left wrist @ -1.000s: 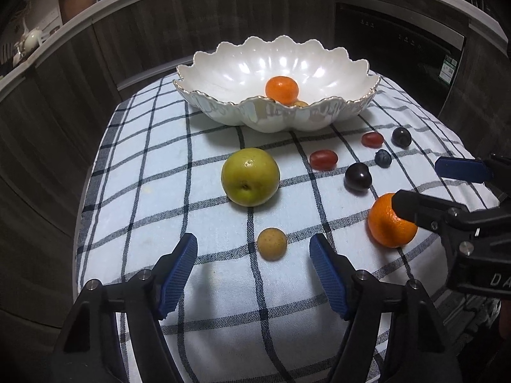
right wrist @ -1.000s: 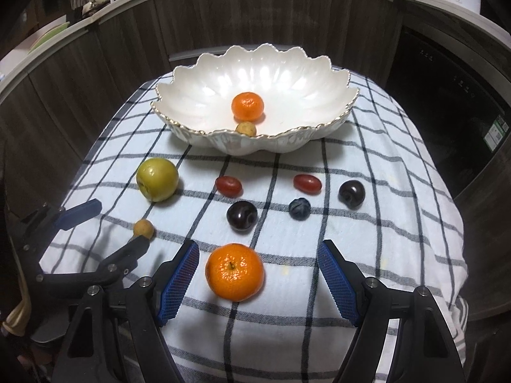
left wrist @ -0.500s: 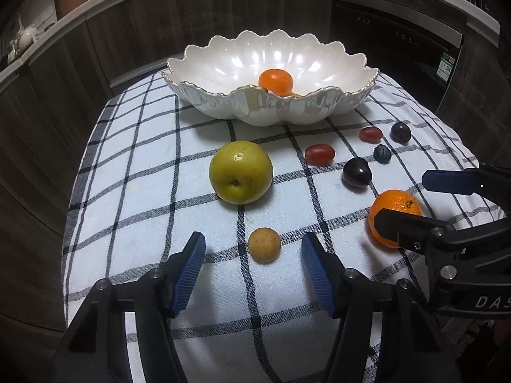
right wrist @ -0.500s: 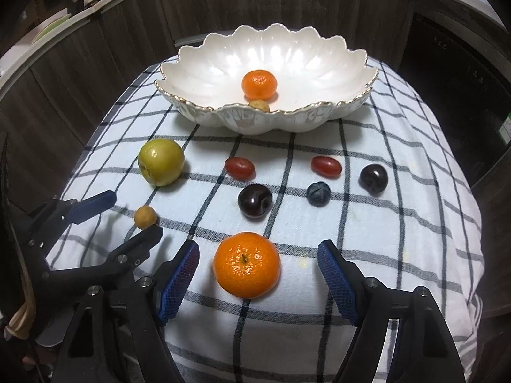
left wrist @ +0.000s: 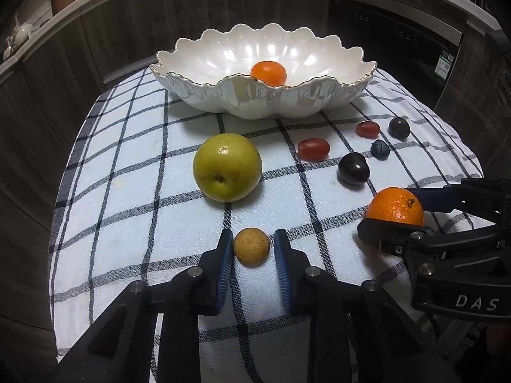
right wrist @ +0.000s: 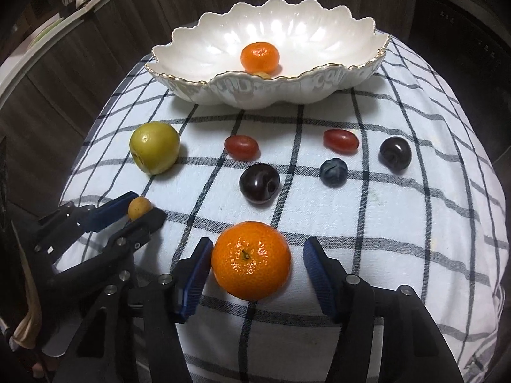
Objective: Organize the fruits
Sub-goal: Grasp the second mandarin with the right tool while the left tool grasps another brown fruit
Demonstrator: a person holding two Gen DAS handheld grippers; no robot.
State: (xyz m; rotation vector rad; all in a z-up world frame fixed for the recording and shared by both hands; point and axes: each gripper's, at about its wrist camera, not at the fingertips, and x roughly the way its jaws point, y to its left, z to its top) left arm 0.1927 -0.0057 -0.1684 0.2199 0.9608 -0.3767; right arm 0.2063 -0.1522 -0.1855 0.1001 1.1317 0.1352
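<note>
Both grippers straddling fruit, low in frame.
Left gripper pads nearly pinch the small tan fruit; right gripper gapes around the mandarin, one pad touching.

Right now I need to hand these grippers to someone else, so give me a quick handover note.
Left gripper: jaws nearly closed around the small tan fruit, which sits on the checked cloth; no firm grip visible.
Right gripper: open, straddling the mandarin on the cloth; left pad at its side, right pad apart.
Done: one mandarin in the bowl and a small tan fruit beside it lie in the scalloped white bowl.
Left: both of these, plus the green pear, two red grape tomatoes, two dark plums and the blueberry, all loose on the cloth.
</note>
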